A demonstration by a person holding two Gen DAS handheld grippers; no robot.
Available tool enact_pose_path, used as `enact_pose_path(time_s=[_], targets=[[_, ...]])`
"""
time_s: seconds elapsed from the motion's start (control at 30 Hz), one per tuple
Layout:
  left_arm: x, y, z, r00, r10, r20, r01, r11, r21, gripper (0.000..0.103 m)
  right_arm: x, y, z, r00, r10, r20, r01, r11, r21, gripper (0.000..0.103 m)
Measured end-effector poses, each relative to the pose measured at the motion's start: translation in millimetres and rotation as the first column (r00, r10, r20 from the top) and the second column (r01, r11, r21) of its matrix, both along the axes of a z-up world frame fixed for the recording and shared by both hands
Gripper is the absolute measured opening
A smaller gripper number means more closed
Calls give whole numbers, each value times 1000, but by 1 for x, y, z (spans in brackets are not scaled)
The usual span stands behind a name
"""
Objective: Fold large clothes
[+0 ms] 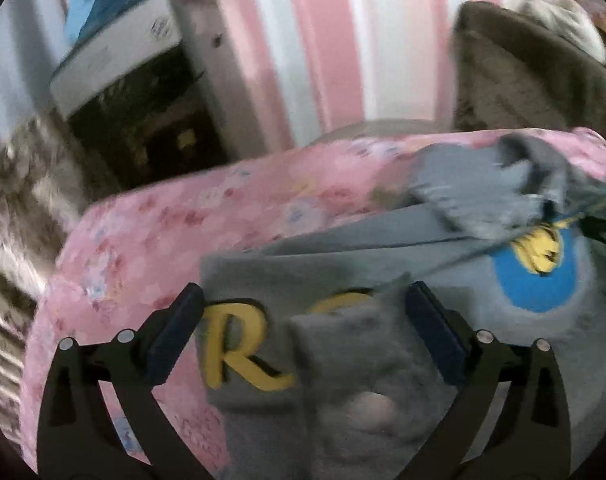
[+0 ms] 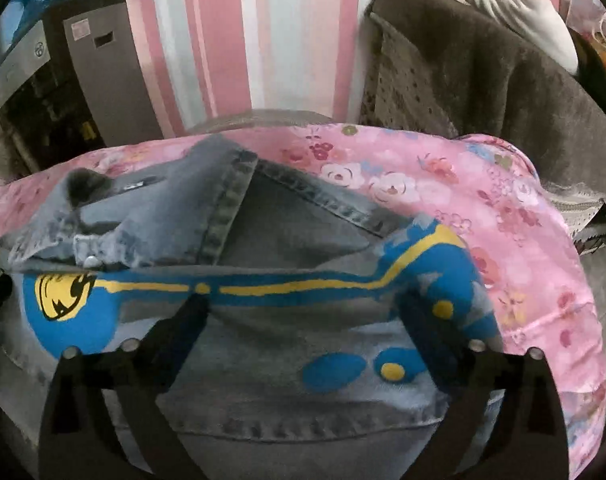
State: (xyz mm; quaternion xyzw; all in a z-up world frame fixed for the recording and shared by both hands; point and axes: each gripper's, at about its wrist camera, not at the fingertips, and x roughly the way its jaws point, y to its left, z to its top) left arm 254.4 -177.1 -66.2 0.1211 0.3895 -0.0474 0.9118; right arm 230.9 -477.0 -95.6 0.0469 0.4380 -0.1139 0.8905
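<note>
The left gripper (image 1: 305, 320) has its jaws spread wide over the grey denim jacket (image 1: 343, 360), nothing pinched between them; a folded flap of denim and a yellow letter R (image 1: 239, 354) lie in the gap, and whether the pads touch the cloth cannot be told through the blur. The right gripper (image 2: 303, 328) also stands with jaws wide apart and empty, hanging over the jacket (image 2: 263, 380) near a hem seam, with a blue band carrying a yellow stripe (image 2: 295, 286) running across between the fingers. At the left end of that band sits a blue patch with a yellow emblem (image 2: 63, 294), and blue ovals with yellow dots lie toward the right finger. The jacket is partly folded, its collar and a sleeve bunched at the far side (image 2: 151, 208), and it rests on a pink floral cloth (image 2: 483, 216) covering the surface. Beyond the cloth a brown fleecy blanket (image 2: 483, 72) is draped over furniture at the right, with a pale garment (image 2: 531, 20) on top of it. A pink and white striped wall (image 2: 263, 40) stands behind, and a dark cabinet (image 2: 63, 92) stands at the left
</note>
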Motion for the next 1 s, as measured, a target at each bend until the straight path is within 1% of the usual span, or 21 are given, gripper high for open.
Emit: enact_pose_path(time_s=[0.03, 0.13, 0.23, 0.3, 0.33, 0.37, 0.43, 0.5, 0.53, 0.57, 0.6, 0.63, 0.67, 0.7, 0.8, 0.83, 0.93, 1.0], targets=[[4, 8, -2, 1000, 10, -16, -11, 999, -35, 100, 0, 2, 0, 1000, 1, 3, -1, 1000, -11, 99], [4, 18, 0, 1000, 14, -3, -15, 996, -83, 100, -12, -1, 5, 999, -9, 40, 9, 1000, -2, 99], [-8, 27, 12, 1000, -11, 29, 15, 992, -129, 100, -47, -7, 24, 994, -40, 105, 34, 998, 56, 99], [-21, 33, 24, 998, -40, 53, 47, 987, -152, 100, -75, -7, 35, 989, -37, 141, 24, 995, 100, 99], [-31, 38, 31, 997, -46, 66, 57, 985, -161, 100, -86, -3, 39, 989, -26, 148, 12, 995, 94, 99], [-39, 42, 36, 996, -45, 73, 57, 984, -169, 100, -98, 2, 41, 989, -9, 149, -2, 998, 71, 99], [-55, 52, 38, 997, -46, 66, 57, 982, -180, 100, -110, 6, 41, 991, 14, 131, -19, 999, 43, 99], [-64, 58, 33, 998, -39, 52, 47, 985, -165, 100, -116, 7, 39, 993, 27, 112, -29, 999, 17, 100], [-69, 60, 26, 999, -39, 37, 44, 989, -144, 100, -115, 4, 34, 996, 26, 87, -26, 1000, 7, 100], [-70, 60, 18, 999, -35, 25, 37, 992, -121, 100, -112, 3, 27, 998, 18, 53, -18, 1000, -9, 100], [-69, 61, 8, 1000, -24, 3, 25, 996, -89, 100, -105, 1, 12, 1000, 19, -18, -19, 999, -27, 100], [-69, 62, -5, 999, -18, -35, 16, 997, -71, 100, -102, 1, 2, 997, 32, -64, -33, 999, -23, 101], [-72, 64, -11, 998, -21, -56, 16, 997, -78, 100, -105, -2, 0, 998, 29, -54, -30, 1000, -5, 101], [-74, 66, -11, 998, -20, -67, 14, 997, -82, 100, -110, -4, 5, 999, 20, -43, -20, 1000, 1, 101], [-98, 80, 10, 999, -31, -17, 28, 989, -143, 100, -142, -2, 32, 999, 22, 46, -23, 1000, 17, 101], [-110, 84, 18, 999, -40, 3, 40, 988, -149, 100, -154, -2, 39, 997, 25, 69, -27, 999, 20, 101], [-145, 100, 30, 998, -49, 30, 53, 984, -169, 100, -198, -1, 54, 992, 3, 123, -5, 1000, 12, 101], [-165, 109, 33, 998, -53, 40, 59, 982, -179, 100, -236, -6, 62, 984, -27, 178, 18, 999, 50, 101]])
